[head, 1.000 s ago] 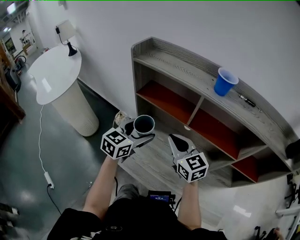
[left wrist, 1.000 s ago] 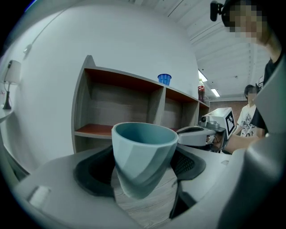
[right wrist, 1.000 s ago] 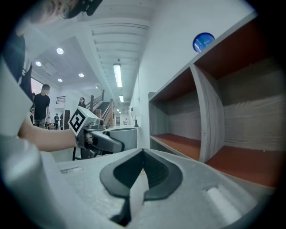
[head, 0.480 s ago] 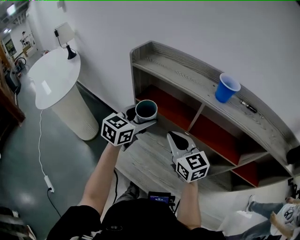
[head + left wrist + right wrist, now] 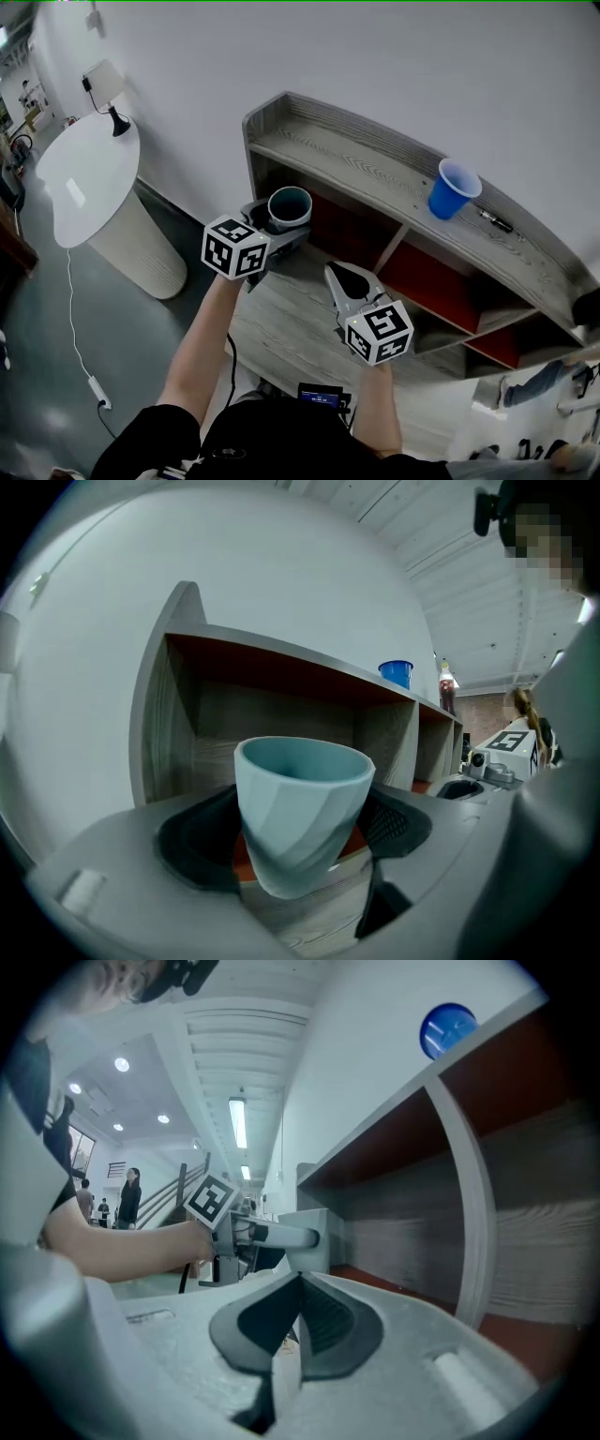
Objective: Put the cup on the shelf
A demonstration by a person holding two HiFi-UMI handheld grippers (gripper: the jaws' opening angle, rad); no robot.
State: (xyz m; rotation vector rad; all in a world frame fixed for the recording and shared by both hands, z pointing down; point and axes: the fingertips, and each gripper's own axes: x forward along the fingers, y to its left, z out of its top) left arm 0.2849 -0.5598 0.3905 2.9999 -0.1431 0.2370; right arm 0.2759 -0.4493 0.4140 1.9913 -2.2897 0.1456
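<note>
Steadily, the left tool [image 5: 278, 232] had carried its load up and in toward the shelf [image 5: 349, 155] over the last second. Its jaws were clamped against the sides of the grey-blue cup [image 5: 289, 208], which stood upright between them with its mouth open to the ceiling. A second earlier the cup had hung lower, out in front of the shelf's bottom level. Now it was held in the air near the shelf's left end, just below its top surface and touching nothing but the tool. The right tool [image 5: 343, 277] had its jaws pressed together on nothing and had stayed low in front of the shelf's middle. A blue cup [image 5: 451, 188] stood on the shelf's top, well to the right. The carry looked nearly done, with only the setting-down left, and the left end of the top lay bare.
</note>
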